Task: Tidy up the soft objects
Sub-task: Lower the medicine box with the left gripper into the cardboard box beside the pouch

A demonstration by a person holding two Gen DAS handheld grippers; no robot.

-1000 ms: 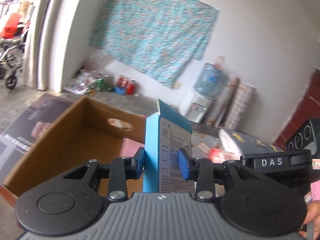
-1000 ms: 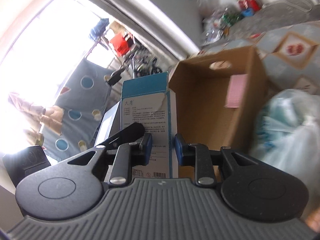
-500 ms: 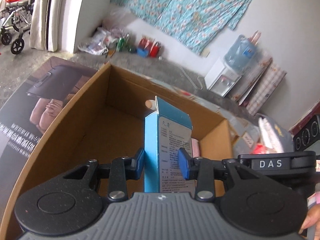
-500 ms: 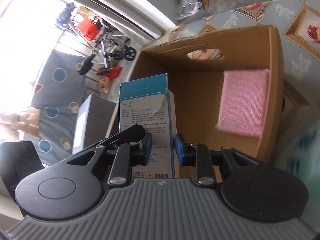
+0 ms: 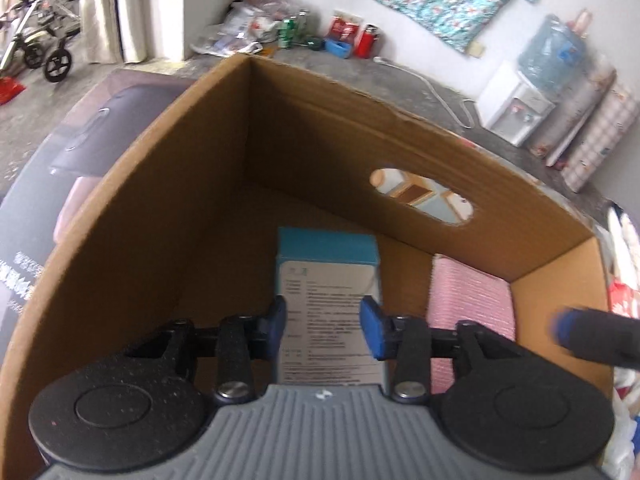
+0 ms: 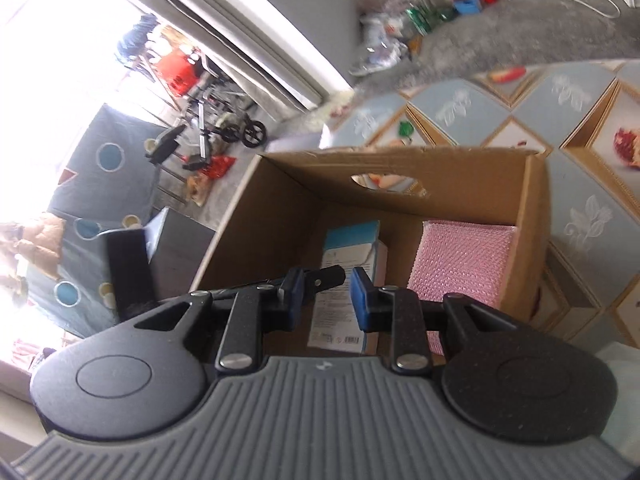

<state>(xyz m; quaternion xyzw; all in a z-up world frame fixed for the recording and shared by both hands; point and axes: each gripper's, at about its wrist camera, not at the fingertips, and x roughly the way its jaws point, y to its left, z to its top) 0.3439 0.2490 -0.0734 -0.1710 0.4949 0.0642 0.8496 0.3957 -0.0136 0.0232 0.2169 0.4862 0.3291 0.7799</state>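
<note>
Blue box (image 5: 328, 280) in cardboard box (image 5: 168, 184), between just-opened left gripper (image 5: 323, 328), unclamped.

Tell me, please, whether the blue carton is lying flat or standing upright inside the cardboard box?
Lying flat: the blue carton rests printed side up on the floor of the brown cardboard box, beside the pink pad.

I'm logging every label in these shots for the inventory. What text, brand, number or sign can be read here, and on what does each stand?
None reads clearly.
Blue box in the cardboard box: white label with printed lines, too blurred to read.
Same blue box, right wrist view: small print and a barcode near its lower end, too small to read.
Dark printed carton outside the cardboard box: pale lettering, blurred.
</note>
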